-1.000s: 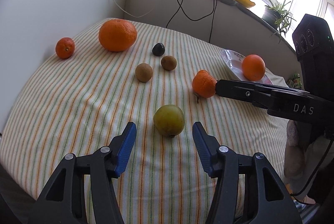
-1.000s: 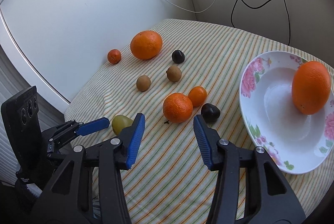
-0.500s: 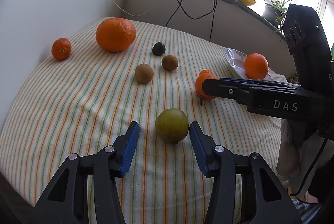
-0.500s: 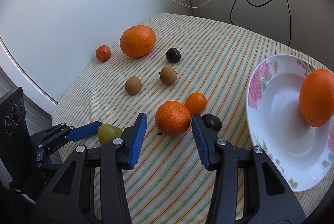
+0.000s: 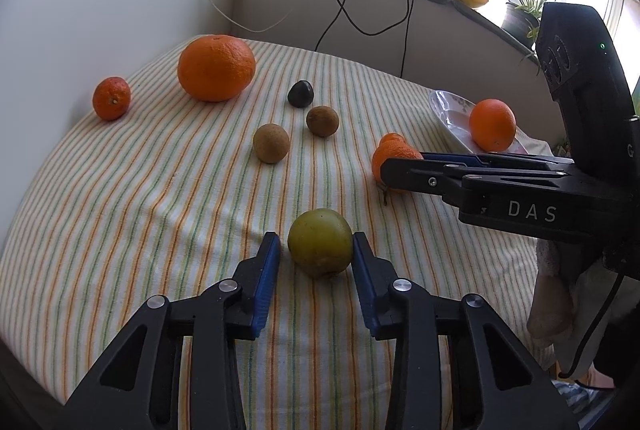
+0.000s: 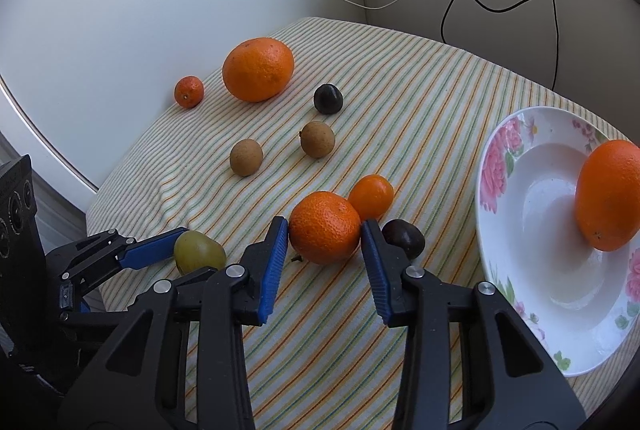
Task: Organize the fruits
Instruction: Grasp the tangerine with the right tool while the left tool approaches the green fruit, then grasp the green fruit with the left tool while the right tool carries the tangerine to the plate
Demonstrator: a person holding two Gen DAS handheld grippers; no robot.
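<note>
My left gripper (image 5: 314,250) is open around a green fruit (image 5: 320,248) on the striped cloth; its right pad touches the fruit and its left pad stands just off it. My right gripper (image 6: 324,234) is open around a mandarin (image 6: 325,228), its pads close to both sides. A smaller orange fruit (image 6: 371,197) and a dark fruit (image 6: 403,238) lie just behind and right of the mandarin. A flowered white plate (image 6: 516,230) at the right holds one orange (image 6: 608,194). The green fruit also shows in the right wrist view (image 6: 199,252).
Further back lie a big orange (image 5: 216,67), a small mandarin (image 5: 111,98), two brown round fruits (image 5: 271,143) (image 5: 322,121) and a dark fruit (image 5: 301,93). White walls close the left and back. Cables hang from the sill.
Both grippers moved forward and their jaws narrowed. The left now brackets the green fruit, the right brackets the mandarin. No fruit has moved.
</note>
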